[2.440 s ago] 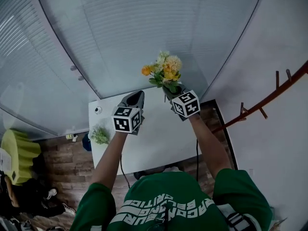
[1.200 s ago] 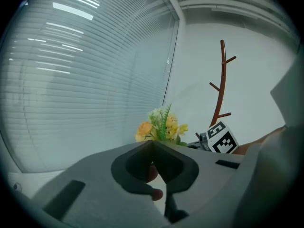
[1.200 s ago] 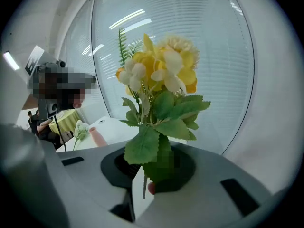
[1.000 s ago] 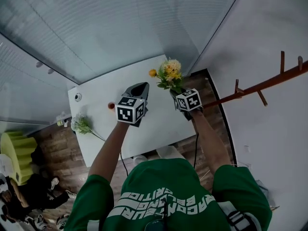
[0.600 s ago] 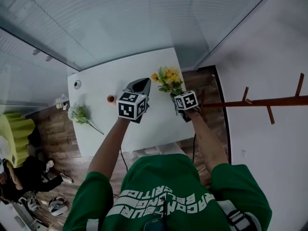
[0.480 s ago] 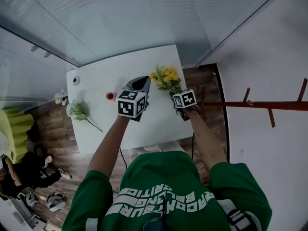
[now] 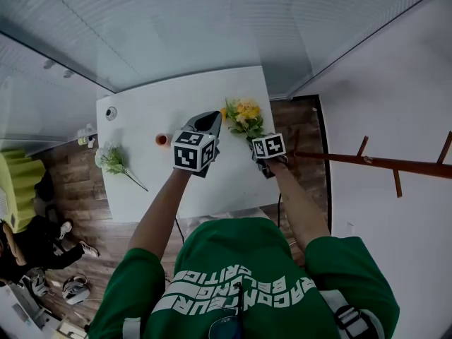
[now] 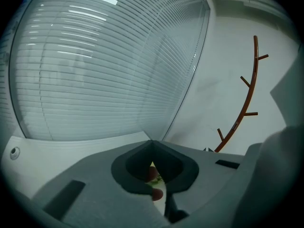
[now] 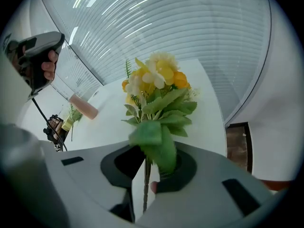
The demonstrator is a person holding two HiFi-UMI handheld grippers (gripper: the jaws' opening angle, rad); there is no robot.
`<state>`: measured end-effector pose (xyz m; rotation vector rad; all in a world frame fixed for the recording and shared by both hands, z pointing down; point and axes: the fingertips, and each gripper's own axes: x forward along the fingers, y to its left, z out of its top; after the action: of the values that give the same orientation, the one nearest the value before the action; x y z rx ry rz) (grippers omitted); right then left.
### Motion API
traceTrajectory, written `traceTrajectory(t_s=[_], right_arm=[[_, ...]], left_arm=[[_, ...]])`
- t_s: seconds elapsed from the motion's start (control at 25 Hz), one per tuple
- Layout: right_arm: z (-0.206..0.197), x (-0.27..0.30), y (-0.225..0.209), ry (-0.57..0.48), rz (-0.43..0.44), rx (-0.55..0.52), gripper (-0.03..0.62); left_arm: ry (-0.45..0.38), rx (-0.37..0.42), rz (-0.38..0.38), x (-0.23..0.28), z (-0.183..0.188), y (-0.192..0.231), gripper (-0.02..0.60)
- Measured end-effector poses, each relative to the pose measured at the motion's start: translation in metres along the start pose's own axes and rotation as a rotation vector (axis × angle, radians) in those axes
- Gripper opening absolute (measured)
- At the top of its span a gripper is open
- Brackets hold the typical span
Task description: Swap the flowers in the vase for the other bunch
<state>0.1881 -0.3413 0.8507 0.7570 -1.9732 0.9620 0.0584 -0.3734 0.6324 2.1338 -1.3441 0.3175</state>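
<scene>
My right gripper (image 7: 256, 134) is shut on the stem of a yellow and orange flower bunch (image 7: 242, 114), whose blooms (image 9: 156, 77) fan out over the table's right part. Whether the blooms touch the table I cannot tell. A small pink vase (image 7: 162, 140) stands mid-table, also showing as the vase (image 9: 83, 107) beyond the bunch. The other bunch (image 7: 113, 161), white and green, lies near the table's left edge. My left gripper (image 7: 207, 120) hovers between vase and yellow bunch; its jaws meet at the tips (image 8: 152, 145) with nothing held.
The white table (image 7: 212, 182) stands against a glass wall with blinds. A small round object (image 7: 111, 113) sits at its far left corner. A brown coat rack (image 7: 367, 161) reaches in from the right. Wooden floor (image 7: 78, 189) shows left of the table.
Both grippers have come down toward the table. The yellow bunch, earlier held high before the blinds, now sits low over the table's right side. Vase and white bunch stay put.
</scene>
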Motion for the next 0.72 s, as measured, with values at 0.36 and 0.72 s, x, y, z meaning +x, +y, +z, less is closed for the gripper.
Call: traceTrajectory(t_s=[0.36,0.72], right_arm=[[0.002,-0.002,0.001,-0.005,-0.032,0.044,0.175],[0.027,-0.058,0.0,-0.158,-0.134,0.071,0.187]], left_arm=[[0.016,0.018,-0.032,-0.012,-0.005,0.004,0.0],[-0.034,0.026,-0.043,-0.046,0.009,0.016,0.0]])
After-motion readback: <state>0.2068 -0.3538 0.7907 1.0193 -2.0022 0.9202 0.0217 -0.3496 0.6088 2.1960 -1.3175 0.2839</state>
